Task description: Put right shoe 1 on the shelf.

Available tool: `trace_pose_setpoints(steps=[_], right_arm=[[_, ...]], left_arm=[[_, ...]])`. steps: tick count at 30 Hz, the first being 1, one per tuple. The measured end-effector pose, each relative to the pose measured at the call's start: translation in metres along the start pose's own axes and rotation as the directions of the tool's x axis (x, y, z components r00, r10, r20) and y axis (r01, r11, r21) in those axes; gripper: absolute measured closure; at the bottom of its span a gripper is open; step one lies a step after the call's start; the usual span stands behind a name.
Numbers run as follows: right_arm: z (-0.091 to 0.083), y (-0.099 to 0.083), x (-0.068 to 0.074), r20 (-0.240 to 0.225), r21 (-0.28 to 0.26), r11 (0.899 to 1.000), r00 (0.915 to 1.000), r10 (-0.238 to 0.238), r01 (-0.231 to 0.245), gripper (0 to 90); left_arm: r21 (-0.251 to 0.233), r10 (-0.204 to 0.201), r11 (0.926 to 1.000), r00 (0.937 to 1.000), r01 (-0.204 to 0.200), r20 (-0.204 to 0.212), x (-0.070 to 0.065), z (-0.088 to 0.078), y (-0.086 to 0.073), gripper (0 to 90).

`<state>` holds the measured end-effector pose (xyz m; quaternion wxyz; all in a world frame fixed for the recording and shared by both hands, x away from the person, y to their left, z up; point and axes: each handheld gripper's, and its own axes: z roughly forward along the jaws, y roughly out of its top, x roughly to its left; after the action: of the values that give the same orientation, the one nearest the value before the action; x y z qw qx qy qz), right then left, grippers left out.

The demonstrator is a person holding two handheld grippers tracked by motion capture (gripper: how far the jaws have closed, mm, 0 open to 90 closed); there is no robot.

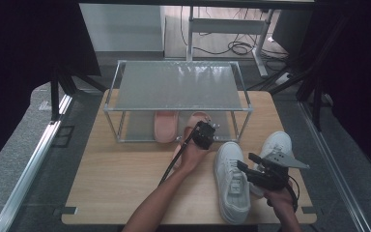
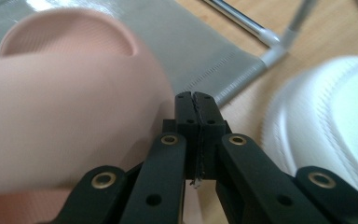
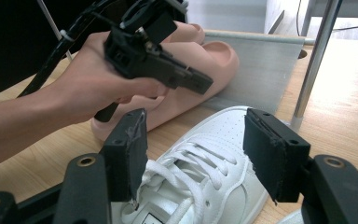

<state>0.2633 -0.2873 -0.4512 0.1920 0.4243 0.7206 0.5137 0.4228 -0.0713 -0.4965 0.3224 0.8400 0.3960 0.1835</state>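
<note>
My left gripper [image 2: 196,100] jaws closed empty, nudging pink slipper [image 2: 70,116] onto rack shelf [image 2: 205,51]; right gripper [image 3: 193,154] jaws wide, straddling white sneaker [image 3: 200,177], ready to grab.

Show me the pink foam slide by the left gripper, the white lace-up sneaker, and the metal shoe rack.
pink foam slide [image 3: 205,70], right gripper view, strap.
white lace-up sneaker [image 1: 232,181], high view, laces.
metal shoe rack [image 1: 176,86], high view, top shelf.
</note>
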Motion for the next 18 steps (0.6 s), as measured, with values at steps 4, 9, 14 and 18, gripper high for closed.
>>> trace_pose_setpoints(steps=[4, 9, 14, 18], right_arm=[[0.000, 0.000, 0.000, 0.001, 0.002, 1.000, 1.0000, 0.000, 0.000, 40.1], [-0.001, -0.001, -0.003, 0.006, 0.001, 1.000, 1.0000, 0.007, -0.007, 40.1], [-0.001, -0.001, -0.003, 0.006, 0.000, 1.000, 1.0000, 0.007, -0.007, 40.1], [0.000, -0.001, -0.002, 0.006, 0.002, 1.000, 1.0000, 0.005, -0.005, 40.1]], left_arm=[[0.004, -0.008, 1.0000, 0.9999, 0.008, -0.010, 0.004, 0.003, 0.006, 90.0], [0.010, -0.043, 0.9990, 0.9988, 0.043, -0.025, 0.012, 0.007, 0.010, 90.0], [0.001, -0.050, 0.9987, 0.9986, 0.050, -0.017, 0.012, 0.004, 0.011, 88.8], [-0.034, -0.091, 0.9952, 0.9958, 0.091, 0.003, 0.007, -0.008, 0.010, 87.8]])
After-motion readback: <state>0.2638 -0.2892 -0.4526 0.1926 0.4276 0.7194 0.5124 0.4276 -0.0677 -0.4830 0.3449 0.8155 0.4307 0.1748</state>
